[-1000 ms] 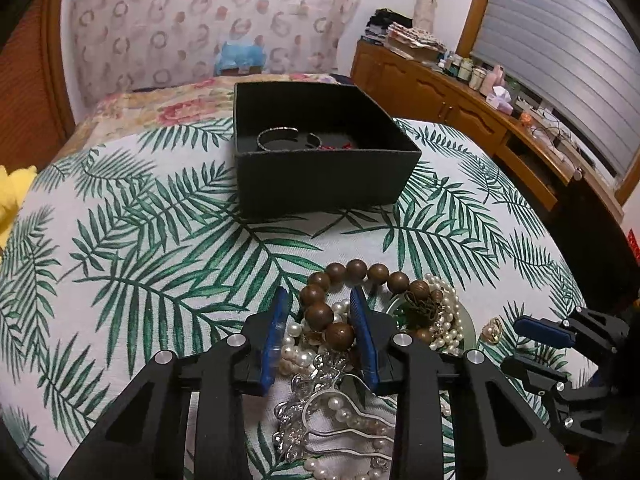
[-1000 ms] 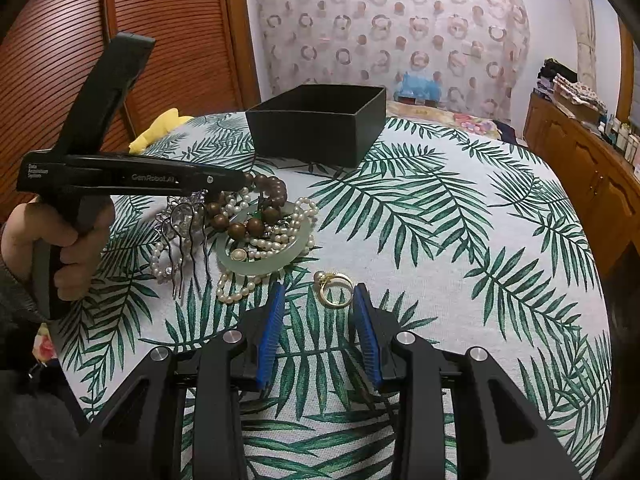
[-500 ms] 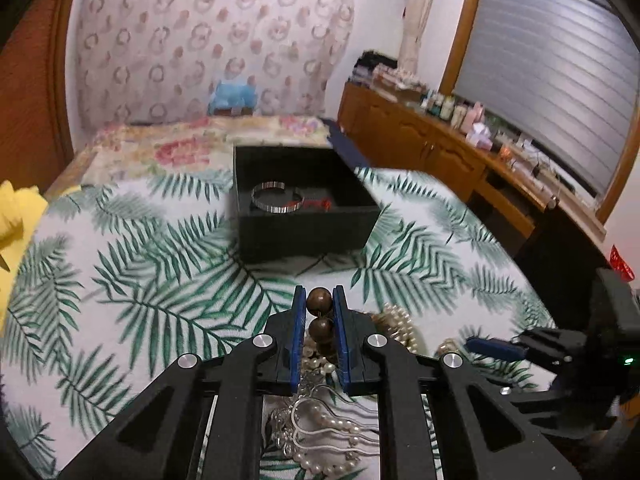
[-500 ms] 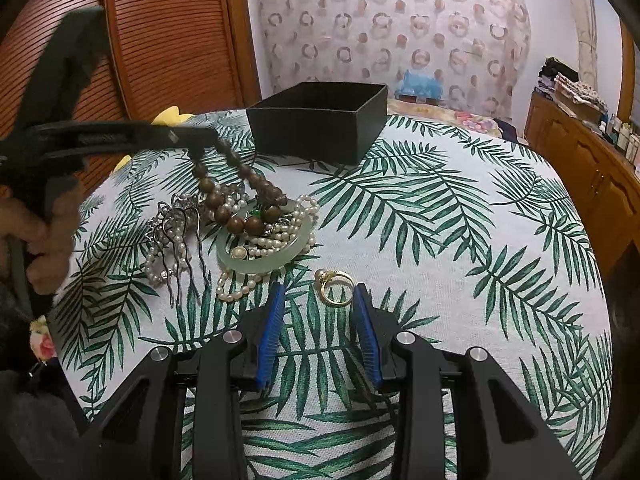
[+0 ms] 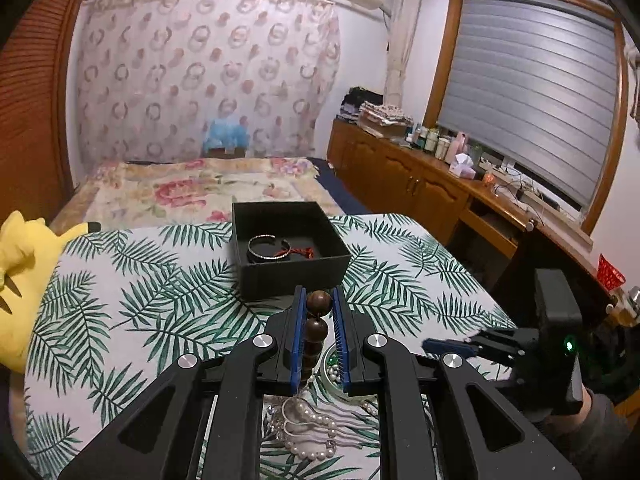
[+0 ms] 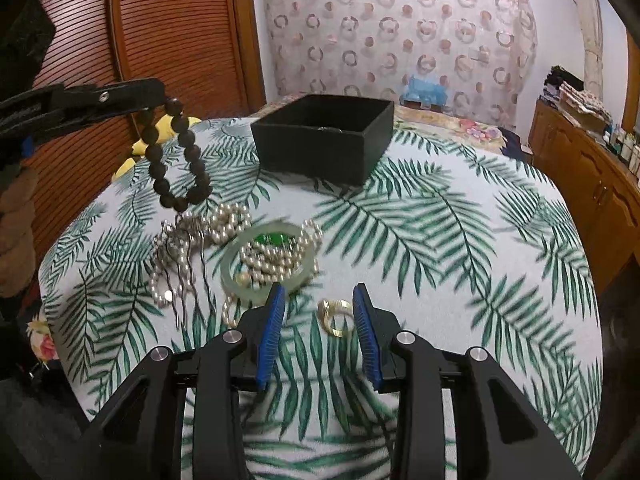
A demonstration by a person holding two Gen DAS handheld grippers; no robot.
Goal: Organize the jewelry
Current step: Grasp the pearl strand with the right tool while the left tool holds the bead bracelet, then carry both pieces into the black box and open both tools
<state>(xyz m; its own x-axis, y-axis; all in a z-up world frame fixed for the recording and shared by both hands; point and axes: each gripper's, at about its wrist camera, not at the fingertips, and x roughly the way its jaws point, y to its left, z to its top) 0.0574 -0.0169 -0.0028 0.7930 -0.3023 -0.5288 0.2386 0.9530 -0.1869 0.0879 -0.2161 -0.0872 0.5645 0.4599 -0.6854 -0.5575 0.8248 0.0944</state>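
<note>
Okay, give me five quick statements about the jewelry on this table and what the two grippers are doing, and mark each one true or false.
1. The left gripper is shut on the brown bead bracelet. True.
2. The bead bracelet lies flat on the tablecloth. False: it hangs in the air from the left gripper, above the pile.
3. The black box is empty. False: a silver bangle and something red lie in it.
4. The right gripper is open, with the gold ring on the cloth between its fingers. True.
5. The green jade bangle is in the box. False: it lies on the cloth among the pearls.
</note>
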